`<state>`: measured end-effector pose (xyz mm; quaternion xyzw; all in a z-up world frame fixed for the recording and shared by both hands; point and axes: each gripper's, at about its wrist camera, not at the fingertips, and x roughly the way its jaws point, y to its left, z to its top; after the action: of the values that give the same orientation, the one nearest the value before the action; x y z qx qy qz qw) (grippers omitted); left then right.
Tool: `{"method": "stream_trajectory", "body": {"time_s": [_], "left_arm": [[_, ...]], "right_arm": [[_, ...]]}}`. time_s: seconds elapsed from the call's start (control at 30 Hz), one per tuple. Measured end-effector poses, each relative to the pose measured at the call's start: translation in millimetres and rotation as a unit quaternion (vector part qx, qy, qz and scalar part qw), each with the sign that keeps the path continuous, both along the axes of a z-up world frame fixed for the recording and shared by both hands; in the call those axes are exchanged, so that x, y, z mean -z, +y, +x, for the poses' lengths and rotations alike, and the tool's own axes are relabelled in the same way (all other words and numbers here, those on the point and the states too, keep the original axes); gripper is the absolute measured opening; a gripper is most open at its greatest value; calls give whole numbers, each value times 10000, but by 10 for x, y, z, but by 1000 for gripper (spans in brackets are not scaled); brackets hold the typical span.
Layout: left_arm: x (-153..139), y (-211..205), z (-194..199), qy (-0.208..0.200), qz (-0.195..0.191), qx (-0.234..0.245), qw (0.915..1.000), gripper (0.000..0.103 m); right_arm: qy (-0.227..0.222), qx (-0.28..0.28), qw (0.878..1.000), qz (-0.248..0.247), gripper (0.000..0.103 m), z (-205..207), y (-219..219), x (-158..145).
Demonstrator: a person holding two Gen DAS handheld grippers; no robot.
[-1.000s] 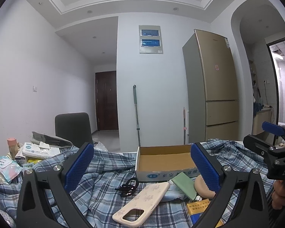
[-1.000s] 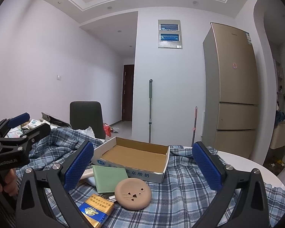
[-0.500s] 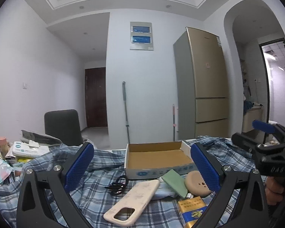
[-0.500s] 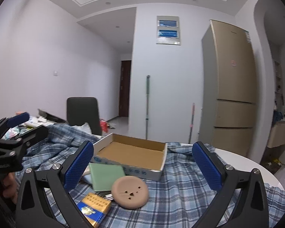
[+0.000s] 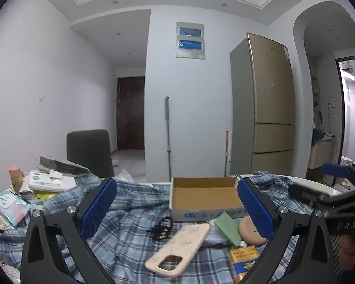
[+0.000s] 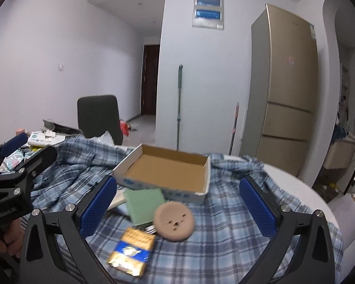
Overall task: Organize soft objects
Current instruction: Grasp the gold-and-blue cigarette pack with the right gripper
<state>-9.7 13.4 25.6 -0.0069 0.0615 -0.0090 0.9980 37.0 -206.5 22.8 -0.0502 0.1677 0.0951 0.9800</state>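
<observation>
Checked cloth (image 6: 224, 224) now nearer below right gripper (image 6: 177, 210) (both grippers gaping, empty), cardboard box (image 6: 168, 172) closer.

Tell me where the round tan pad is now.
In the right wrist view the round tan pad lies on the plaid cloth, just before the cardboard box, beside the green square.

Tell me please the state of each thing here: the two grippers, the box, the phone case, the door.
left gripper: open, holds nothing.
right gripper: open, holds nothing.
cardboard box: open, empty.
phone case: lying flat on the plaid cloth, no phone inside.
dark door: shut.
</observation>
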Motion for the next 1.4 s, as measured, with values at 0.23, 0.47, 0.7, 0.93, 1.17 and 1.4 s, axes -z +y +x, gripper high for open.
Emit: {"method": "stream_trajectory", "body": {"time_s": [0.23,0.47,0.7,0.93,1.17,1.4], "left_arm": [[24,158,132,178,-72,-329,9993,103],[106,354,273,391,-295,-441,9978,103],[133,357,304,535,-342,-357,9973,103],[134,345,309,545,-356,-337,9973,103],[173,273,298,503,-230,-255,9981,103],[190,230,322,565,-152,-147,9982,103]], "right_arm": [[979,-115,9950,188,99,187,298,244],[2452,-92,9685,425,86,575,380,779],[3054,-192,9516,280,79,629,457,1124],[3378,-165,9409,158,59,658,495,1274],[3145,-257,9488,121,54,619,462,1088],[2351,-387,9712,-35,55,526,221,536]]}}
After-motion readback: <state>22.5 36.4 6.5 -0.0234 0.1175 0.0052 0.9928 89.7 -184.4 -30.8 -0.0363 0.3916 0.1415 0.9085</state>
